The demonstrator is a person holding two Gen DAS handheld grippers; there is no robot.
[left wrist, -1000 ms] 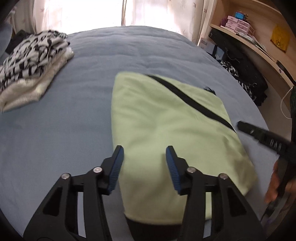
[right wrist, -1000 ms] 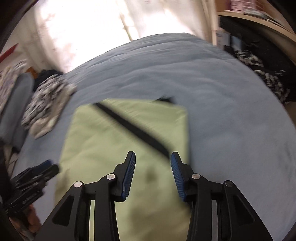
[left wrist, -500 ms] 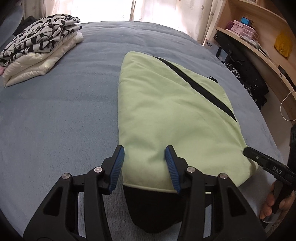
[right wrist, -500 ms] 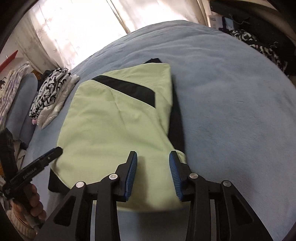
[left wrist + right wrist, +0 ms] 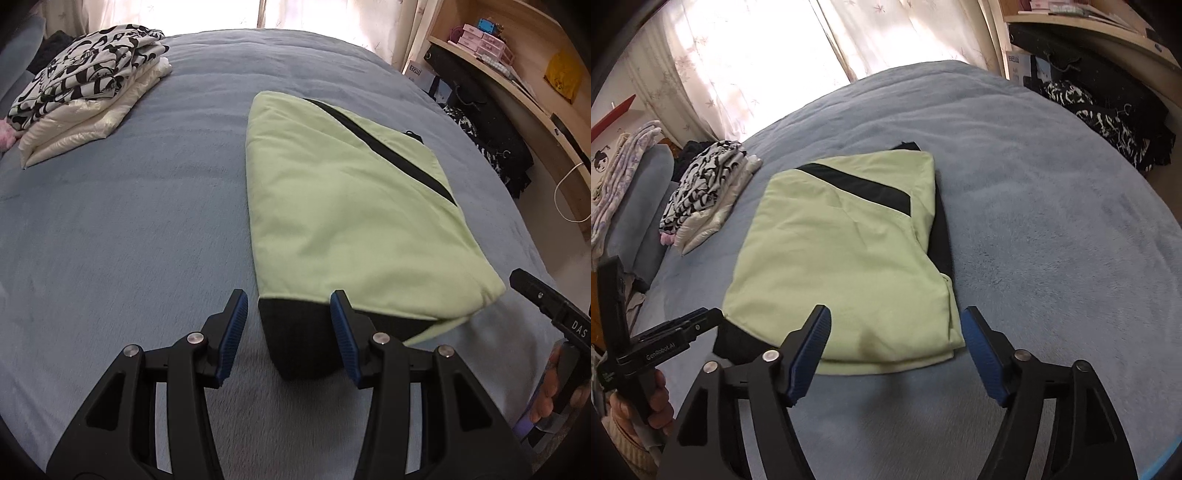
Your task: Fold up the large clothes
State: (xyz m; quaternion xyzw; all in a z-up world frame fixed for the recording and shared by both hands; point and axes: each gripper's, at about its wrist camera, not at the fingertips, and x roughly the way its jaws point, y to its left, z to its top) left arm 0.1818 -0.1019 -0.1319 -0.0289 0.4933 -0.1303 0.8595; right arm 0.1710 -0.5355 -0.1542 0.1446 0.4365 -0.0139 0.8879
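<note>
Bare blue blanket (image 5: 129,240) lies open left of the folded green garment (image 5: 343,206), also right of it. Obstacles: stack of folded clothes (image 5: 88,96) at far left corner; black clothing pile (image 5: 1108,107) beyond right edge.

Your backlit curtains (image 5: 768,62) blow out white; the bedspread (image 5: 129,229) is evenly lit and sharp, with edges fisheye-bent and vignetted

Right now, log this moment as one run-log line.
garment: green-and-black jacket folded flat on blue bed | left gripper: open, empty | right gripper: jaws just opened, empty | stack: folded clothes far left
</note>
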